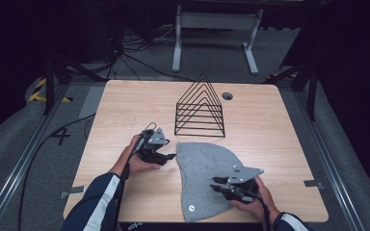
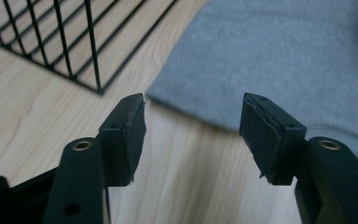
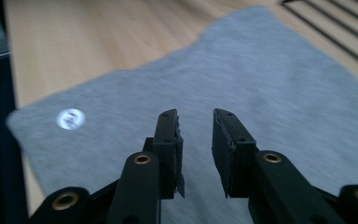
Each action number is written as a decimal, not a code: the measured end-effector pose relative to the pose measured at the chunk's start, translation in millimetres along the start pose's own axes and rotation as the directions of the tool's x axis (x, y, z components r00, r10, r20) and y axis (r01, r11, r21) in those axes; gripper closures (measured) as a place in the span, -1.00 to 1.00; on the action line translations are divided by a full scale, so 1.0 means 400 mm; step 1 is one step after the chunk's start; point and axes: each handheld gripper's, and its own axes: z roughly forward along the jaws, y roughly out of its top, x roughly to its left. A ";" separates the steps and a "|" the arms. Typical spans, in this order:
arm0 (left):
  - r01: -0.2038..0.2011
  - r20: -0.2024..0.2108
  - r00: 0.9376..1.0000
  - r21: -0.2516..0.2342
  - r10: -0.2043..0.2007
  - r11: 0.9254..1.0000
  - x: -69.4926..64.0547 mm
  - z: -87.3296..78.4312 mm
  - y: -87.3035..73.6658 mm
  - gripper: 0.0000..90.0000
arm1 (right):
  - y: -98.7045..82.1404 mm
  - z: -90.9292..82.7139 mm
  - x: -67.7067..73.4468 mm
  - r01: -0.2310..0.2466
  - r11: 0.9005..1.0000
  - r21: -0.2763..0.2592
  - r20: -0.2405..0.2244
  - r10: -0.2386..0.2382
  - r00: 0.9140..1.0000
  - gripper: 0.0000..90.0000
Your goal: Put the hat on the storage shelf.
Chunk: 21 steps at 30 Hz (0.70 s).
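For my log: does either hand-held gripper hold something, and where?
Nothing is held. The left hand-held gripper and the right hand-held gripper are open, near the grey cloth.

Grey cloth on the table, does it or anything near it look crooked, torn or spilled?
Nothing stands out. The grey cloth lies flat on the table with no tear or spill visible, though its near edge reaches the table's front edge. The black wire rack stands upright behind it. Both grippers, left and right, are open and empty.

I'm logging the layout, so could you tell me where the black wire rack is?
In the high view the black wire rack stands upright at the table's far centre, just behind the grey beanie.
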 end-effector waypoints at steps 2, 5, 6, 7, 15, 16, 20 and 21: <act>-0.010 0.021 1.000 0.010 0.010 1.000 -0.002 0.028 0.016 -0.01 | 0.011 0.027 0.021 0.013 1.000 0.008 -0.053 -0.013 0.999 0.64; -0.020 0.018 1.000 0.035 0.019 0.999 -0.003 0.068 0.029 0.03 | 0.020 0.054 0.056 0.053 0.998 0.032 -0.115 -0.049 0.992 0.65; -0.020 0.020 1.000 0.045 0.020 0.999 -0.002 0.077 0.031 0.04 | 0.021 0.059 0.066 0.067 0.997 0.038 -0.130 -0.062 0.990 0.65; -0.027 0.010 1.000 0.049 0.026 0.998 -0.002 0.087 0.032 0.04 | 0.021 0.062 0.074 0.074 0.996 0.045 -0.144 -0.066 0.987 0.65; -0.053 -0.021 0.998 0.151 0.057 0.987 -0.017 0.092 0.014 0.06 | -0.005 0.057 0.066 0.104 0.988 0.116 -0.126 -0.090 0.988 0.56; -0.061 -0.024 0.998 0.159 0.065 0.985 -0.022 0.085 0.010 0.06 | -0.008 0.053 0.062 0.100 0.988 0.120 -0.120 -0.086 0.989 0.55; -0.056 -0.028 0.998 0.187 0.062 0.981 -0.045 0.053 -0.012 0.17 | -0.013 0.042 0.048 0.115 0.984 0.133 -0.102 -0.102 0.990 0.52; -0.056 -0.028 0.998 0.187 0.062 0.981 -0.045 0.053 -0.012 0.18 | -0.013 0.042 0.048 0.115 0.984 0.133 -0.102 -0.102 0.990 0.52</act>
